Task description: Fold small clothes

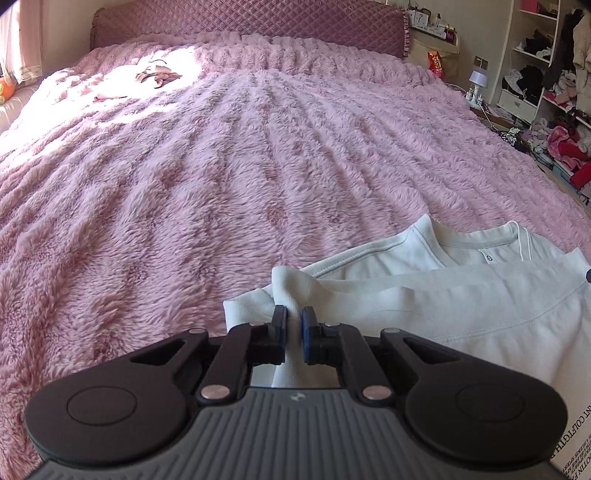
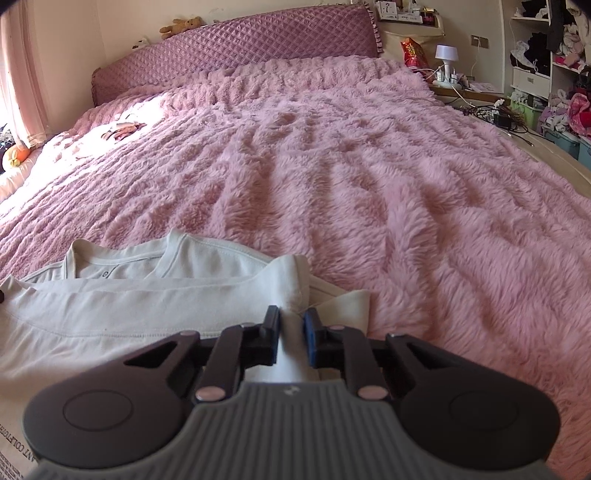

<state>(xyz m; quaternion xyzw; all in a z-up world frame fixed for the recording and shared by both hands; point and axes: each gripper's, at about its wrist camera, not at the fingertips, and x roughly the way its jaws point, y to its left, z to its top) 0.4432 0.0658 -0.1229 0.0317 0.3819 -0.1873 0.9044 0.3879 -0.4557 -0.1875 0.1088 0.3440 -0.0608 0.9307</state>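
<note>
The left gripper and right gripper each pinch a bunched edge of the shirt; ahead its collar lies flat, so the fold looks only begun.

One white shirt, two claws on a pink bed

One bed under one pink plush blanket, one quilted headboard. Two claws, the left claw and the right claw. One teddy bear on the headboard, one white lamp and one red snack bag beside the bed, one small crumpled pink item near the pillow end.
</note>
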